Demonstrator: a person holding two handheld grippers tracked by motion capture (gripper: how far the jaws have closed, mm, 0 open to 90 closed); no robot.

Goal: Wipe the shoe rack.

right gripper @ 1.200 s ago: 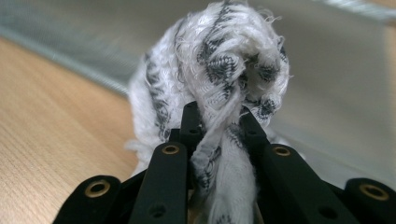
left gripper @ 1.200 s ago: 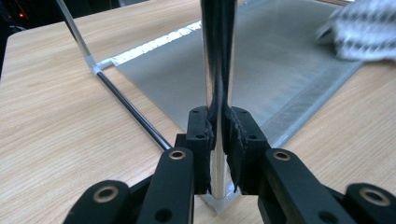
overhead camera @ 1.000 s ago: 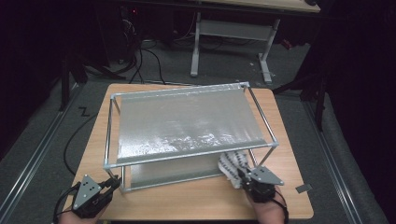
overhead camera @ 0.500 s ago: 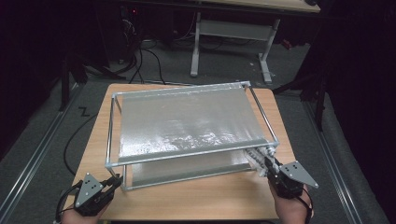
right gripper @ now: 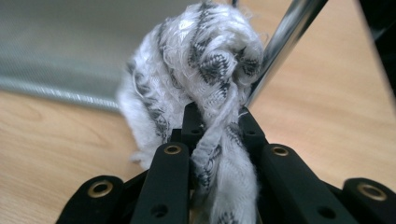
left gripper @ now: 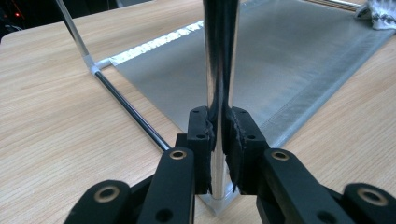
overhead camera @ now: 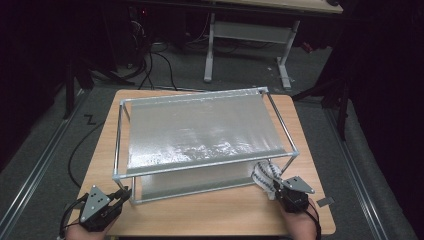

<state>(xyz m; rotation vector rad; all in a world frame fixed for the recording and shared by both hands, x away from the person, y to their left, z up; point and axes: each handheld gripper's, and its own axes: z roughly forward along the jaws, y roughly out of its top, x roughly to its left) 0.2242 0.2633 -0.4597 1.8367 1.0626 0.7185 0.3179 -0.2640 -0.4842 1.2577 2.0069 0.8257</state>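
A metal-tube rack (overhead camera: 200, 163) with two grey mesh shelves stands on the wooden table (overhead camera: 210, 215). My left gripper (overhead camera: 122, 194) is at its front left corner. In the left gripper view this gripper (left gripper: 219, 135) is shut on the upright chrome post (left gripper: 219, 60), just above the foot. My right gripper (overhead camera: 274, 187) is at the rack's front right corner, shut on a bunched white cloth with a black pattern (overhead camera: 263, 174). In the right gripper view the cloth (right gripper: 205, 60) bulges above the jaws of the right gripper (right gripper: 217, 123), and the corner post (right gripper: 285, 42) stands just to its right.
The lower mesh shelf (left gripper: 289, 56) lies flat on the table inside the frame. A strip of bare wood runs along the table's front edge. A small grey tab (overhead camera: 326, 201) lies by the right edge. A white-legged desk (overhead camera: 250, 35) and cables stand on the dark floor behind.
My right gripper swung to the right with the cloth, then came back a little left and lower by the front right post. The left gripper has kept still on its post.
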